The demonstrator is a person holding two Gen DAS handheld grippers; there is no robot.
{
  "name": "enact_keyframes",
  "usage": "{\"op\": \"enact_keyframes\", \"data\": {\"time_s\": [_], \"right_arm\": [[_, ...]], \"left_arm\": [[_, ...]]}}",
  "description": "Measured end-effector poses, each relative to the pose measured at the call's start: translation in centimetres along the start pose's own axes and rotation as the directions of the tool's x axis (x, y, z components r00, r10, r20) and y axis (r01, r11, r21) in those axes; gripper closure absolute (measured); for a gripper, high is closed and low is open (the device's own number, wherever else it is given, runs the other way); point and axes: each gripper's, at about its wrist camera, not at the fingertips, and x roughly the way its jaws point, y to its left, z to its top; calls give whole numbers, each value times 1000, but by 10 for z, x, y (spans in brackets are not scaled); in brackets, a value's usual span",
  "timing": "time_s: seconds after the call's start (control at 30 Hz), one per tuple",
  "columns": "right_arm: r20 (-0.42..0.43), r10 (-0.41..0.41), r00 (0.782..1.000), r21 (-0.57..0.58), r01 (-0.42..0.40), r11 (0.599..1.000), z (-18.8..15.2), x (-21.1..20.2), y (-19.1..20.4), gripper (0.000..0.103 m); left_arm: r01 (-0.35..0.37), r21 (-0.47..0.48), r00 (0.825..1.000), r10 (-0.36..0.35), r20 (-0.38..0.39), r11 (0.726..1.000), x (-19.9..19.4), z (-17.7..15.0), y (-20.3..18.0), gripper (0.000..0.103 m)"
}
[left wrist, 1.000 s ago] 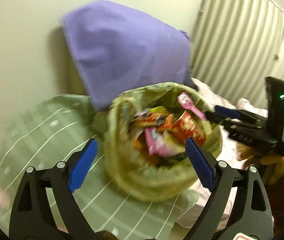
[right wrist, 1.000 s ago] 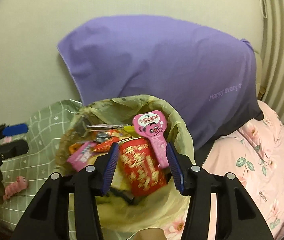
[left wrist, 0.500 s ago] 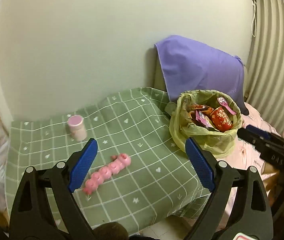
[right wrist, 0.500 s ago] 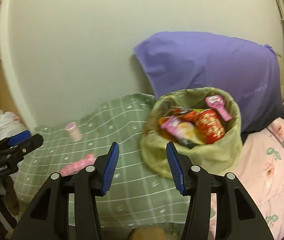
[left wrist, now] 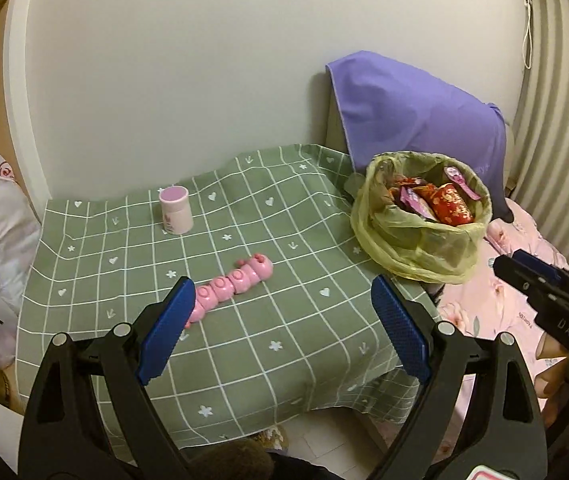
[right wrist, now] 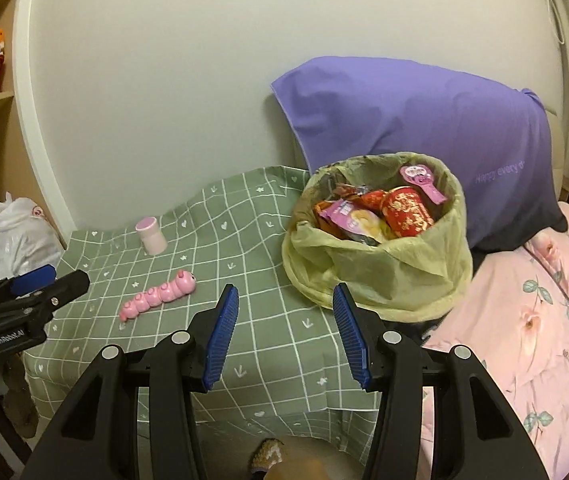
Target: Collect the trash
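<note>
Both claws, left claw (left wrist: 280, 328) and right claw (right wrist: 284, 336), apart, empty, hang back from green checked bench (left wrist: 244, 352). Yellow-green plastic trash bag (right wrist: 384, 276) stands open on bench corner, ready for more; pink caterpillar toy (left wrist: 232, 286) and pink cup (left wrist: 176, 210) not collected.

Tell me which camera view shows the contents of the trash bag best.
The right wrist view: the trash bag sits nearer, so the red can and wrappers read clearly. The left wrist view shows the same bag smaller, off to the right, contents harder to separate.
</note>
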Motion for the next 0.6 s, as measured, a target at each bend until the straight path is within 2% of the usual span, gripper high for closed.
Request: {"op": "enact_keyframes", "data": {"time_s": [0.27, 0.6], "right_arm": [[20, -28, 999, 37, 27, 999, -2, -9, -10, 56], [29, -22, 999, 42, 21, 999, -1, -11, -8, 56]], "left_arm": [[15, 26, 1000, -15, 24, 1000, -6, 4, -11, 18], [17, 44, 999, -19, 41, 999, -11, 7, -14, 18]]}}
